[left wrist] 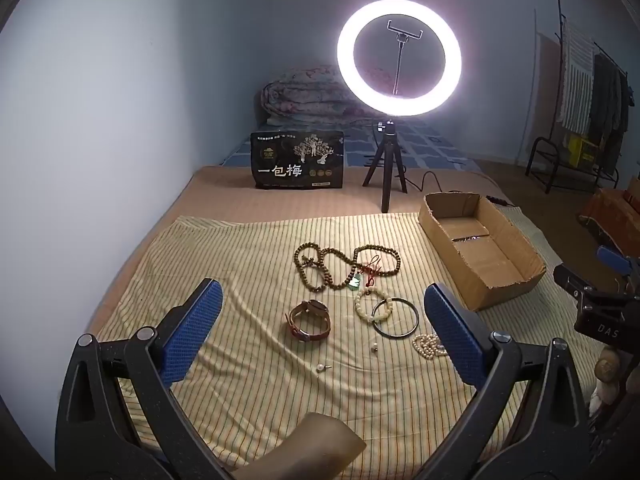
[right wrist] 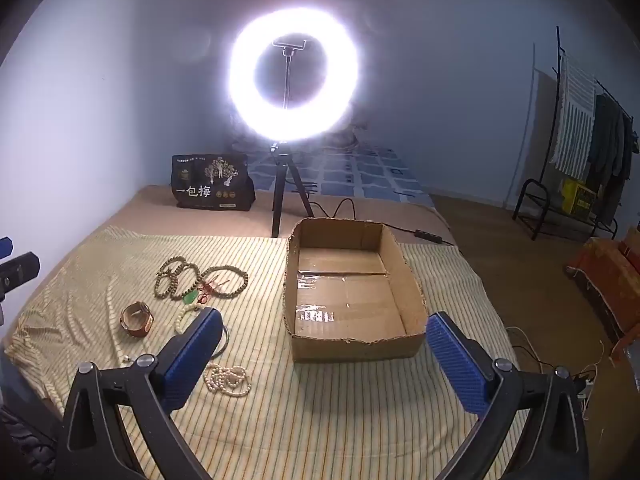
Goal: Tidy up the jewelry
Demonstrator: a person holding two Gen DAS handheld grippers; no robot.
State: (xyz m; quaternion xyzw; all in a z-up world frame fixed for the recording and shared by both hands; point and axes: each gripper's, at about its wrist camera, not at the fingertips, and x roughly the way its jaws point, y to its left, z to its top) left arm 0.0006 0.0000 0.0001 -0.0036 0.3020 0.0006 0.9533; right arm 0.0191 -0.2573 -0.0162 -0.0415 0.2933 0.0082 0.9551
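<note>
Earrings (left wrist: 323,368) show only in the left wrist view, two small pearl studs near the watch (left wrist: 309,319). Striped cloth (right wrist: 340,408) covers a bed; a ring light (right wrist: 294,74) glares behind the cardboard box (right wrist: 412,280) (bare inside). Both the left gripper (left wrist: 320,336) and right gripper (right wrist: 324,356) are spread wide, holding nothing. The pearl necklace (right wrist: 228,380) lies just beside the right gripper's left finger.

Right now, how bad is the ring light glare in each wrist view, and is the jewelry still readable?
Left wrist: ring light bright but its ring edge stays crisp; watch, bangle and wooden bead necklace readable. Right wrist: ring light blooms heavily, haloing the wall; pearl strand clear, tape in the cardboard box glints. Both: fisheye bending, dark corners.
</note>
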